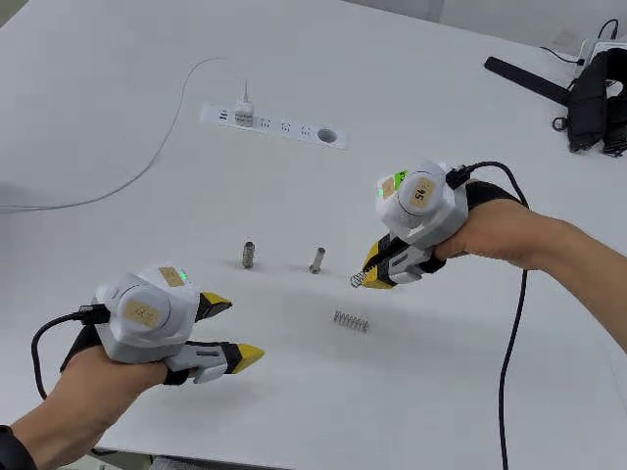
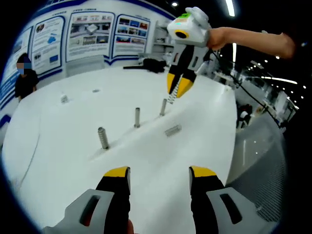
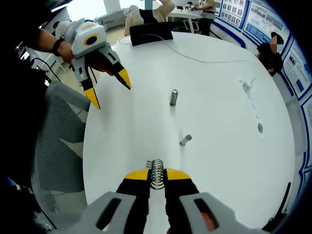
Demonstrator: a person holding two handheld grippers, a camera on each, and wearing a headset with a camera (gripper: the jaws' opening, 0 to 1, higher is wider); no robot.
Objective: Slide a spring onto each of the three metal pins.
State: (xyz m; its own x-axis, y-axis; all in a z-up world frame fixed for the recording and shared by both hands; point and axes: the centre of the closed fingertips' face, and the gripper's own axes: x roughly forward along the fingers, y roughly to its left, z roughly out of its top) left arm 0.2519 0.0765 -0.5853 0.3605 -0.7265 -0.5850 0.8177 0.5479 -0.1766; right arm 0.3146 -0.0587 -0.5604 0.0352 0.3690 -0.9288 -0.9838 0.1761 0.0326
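Head view: white table [image 1: 431,401] holds power strip [image 1: 275,125] and loose spring [image 1: 351,320].

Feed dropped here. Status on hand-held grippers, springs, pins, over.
Left hand-held gripper open, hovering. Right hand-held gripper shut on spring, at end pin. One pin sprung, middle pin bare, spare spring loose on table. Nothing in the way.

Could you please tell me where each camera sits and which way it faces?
Head view: on the headset, facing forward and down at the table; the person's hands hold the left tool and right tool.
Left gripper view: on the left tool, looking along its open jaws toward the right tool.
Right gripper view: on the right tool, looking along jaws shut on a spring toward the left tool.
Shared: all three show the spring-covered pin and bare pin.
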